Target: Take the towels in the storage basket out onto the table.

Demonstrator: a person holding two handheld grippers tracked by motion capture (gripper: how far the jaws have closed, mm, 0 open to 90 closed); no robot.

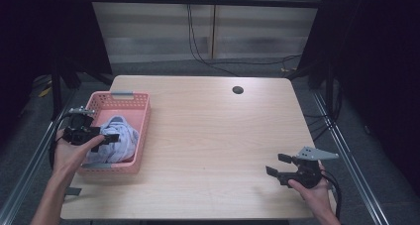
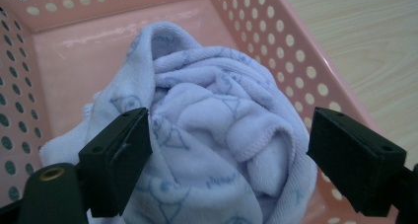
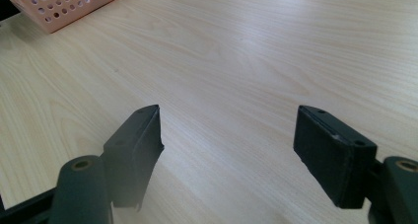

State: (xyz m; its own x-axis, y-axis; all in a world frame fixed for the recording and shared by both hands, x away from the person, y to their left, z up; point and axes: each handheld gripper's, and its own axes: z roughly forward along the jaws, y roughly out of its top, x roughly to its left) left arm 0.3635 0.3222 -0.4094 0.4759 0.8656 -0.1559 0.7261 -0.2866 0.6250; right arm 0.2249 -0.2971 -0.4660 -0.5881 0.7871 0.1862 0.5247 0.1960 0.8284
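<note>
Left hand-held gripper (image 2: 229,150) is hovering released, jaws wide astride the crumpled pale-blue towel (image 2: 207,135) lying in the pink basket (image 1: 141,131). Right hand-held gripper (image 3: 229,150) is resting released above the table (image 1: 213,136).

A pale lilac-blue cloth (image 2: 207,135) with faint blue line drawings lies in a pink basket (image 1: 126,100) dotted with holes; the surface (image 1: 213,136) is light woodgrain.

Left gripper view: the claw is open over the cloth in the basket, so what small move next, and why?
Probably ease the left claw down and close it on the bunched lilac cloth. Its jaws stand wide on either side of the cloth's top fold, not pressing it, and the cloth sits loose in the pink basket.
</note>
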